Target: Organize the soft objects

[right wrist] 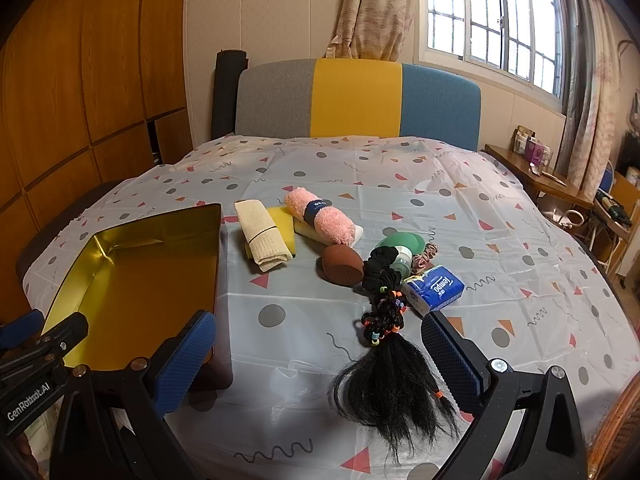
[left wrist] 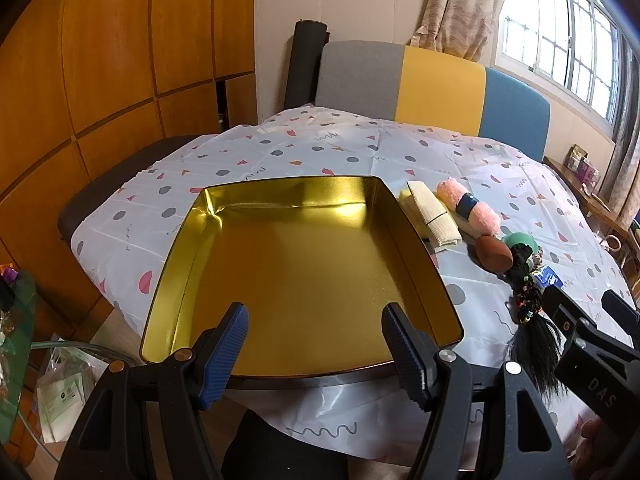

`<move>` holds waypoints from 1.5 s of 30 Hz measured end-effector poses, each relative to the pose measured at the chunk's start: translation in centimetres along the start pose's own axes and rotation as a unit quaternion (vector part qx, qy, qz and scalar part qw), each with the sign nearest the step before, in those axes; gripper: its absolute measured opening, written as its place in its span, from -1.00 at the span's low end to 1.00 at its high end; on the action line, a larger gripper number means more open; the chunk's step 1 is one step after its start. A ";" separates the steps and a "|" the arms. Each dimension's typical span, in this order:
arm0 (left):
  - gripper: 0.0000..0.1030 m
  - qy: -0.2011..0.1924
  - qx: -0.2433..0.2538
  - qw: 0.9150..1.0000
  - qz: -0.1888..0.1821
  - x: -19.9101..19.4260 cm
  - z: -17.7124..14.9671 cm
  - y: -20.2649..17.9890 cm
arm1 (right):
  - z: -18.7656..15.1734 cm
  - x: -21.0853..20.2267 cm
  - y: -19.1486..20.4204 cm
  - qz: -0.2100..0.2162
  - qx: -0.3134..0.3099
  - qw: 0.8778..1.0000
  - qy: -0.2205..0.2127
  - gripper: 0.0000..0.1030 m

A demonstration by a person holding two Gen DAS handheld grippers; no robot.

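A gold tin tray (left wrist: 412,240) (right wrist: 100,240) lies empty on the table's left. My left gripper (left wrist: 314,356) is open and empty over its near edge. To its right lie a cream folded cloth (right wrist: 262,236) on a yellow sponge (right wrist: 280,216), a pink rolled towel (right wrist: 320,216) (left wrist: 468,206), a brown sponge (right wrist: 342,264), black scrunchies (right wrist: 380,268), a green object (right wrist: 402,246), a tissue pack (right wrist: 434,288) and a black hair braid (right wrist: 390,360) (left wrist: 528,320). My right gripper (right wrist: 318,364) is open and empty, its right finger beside the braid's loose end.
The table wears a white patterned cloth (right wrist: 500,220). A grey, yellow and blue chair back (right wrist: 356,96) stands behind the far edge. A wooden side table (right wrist: 536,176) with small items stands at the right. Wooden cabinets (left wrist: 100,80) line the left.
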State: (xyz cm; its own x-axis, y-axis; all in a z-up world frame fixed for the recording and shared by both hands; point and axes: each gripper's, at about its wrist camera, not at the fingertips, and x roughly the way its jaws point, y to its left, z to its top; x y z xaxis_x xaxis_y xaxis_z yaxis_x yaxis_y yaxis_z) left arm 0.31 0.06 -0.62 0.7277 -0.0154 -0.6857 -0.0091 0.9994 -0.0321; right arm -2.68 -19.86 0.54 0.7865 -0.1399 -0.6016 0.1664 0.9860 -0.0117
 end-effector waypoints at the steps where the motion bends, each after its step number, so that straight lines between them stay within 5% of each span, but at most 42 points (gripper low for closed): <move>1: 0.36 0.001 0.002 1.000 -0.003 0.1 0.0 -0.1 | 0.1 0.0 0.0 0.000 0.000 1.000 0.001 1.00; 4: 0.37 0.009 0.003 0.999 -0.044 0.4 0.1 -0.3 | 0.2 0.0 -0.8 0.004 0.006 1.000 -0.001 1.00; 8: 0.63 0.018 -0.002 0.989 -0.147 0.4 0.8 -0.7 | 0.9 0.3 -4.9 -0.009 0.050 0.999 -0.005 1.00; 17: 0.63 0.035 0.051 0.979 -0.192 1.0 2.9 -5.5 | 1.1 0.5 -16.7 -0.056 0.159 0.986 0.013 1.00; 23: 0.62 0.067 0.114 0.965 -0.229 1.9 2.8 -10.8 | 0.3 1.3 -21.8 -0.051 0.219 0.974 0.032 1.00; 34: 0.60 0.176 0.175 0.937 -0.247 8.2 0.8 -20.4 | -0.5 1.3 -23.3 0.026 0.261 0.965 0.006 1.00; 43: 0.42 0.201 0.184 0.933 -0.234 12.6 0.8 -25.2 | -0.7 1.4 -23.8 0.038 0.276 0.960 0.000 1.00; 45: 0.14 0.209 0.198 0.932 -0.221 13.5 0.5 -26.3 | -0.8 1.5 -23.9 0.043 0.280 0.959 0.001 1.00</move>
State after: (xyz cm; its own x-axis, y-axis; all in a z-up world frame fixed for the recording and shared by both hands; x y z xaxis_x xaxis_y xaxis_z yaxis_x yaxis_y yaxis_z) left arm 10.75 -26.44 -8.70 0.2698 -0.3556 -0.8949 0.5417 0.8244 -0.1643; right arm -5.94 -43.57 -0.71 0.8106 -0.0604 -0.5825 0.3953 0.7903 0.4681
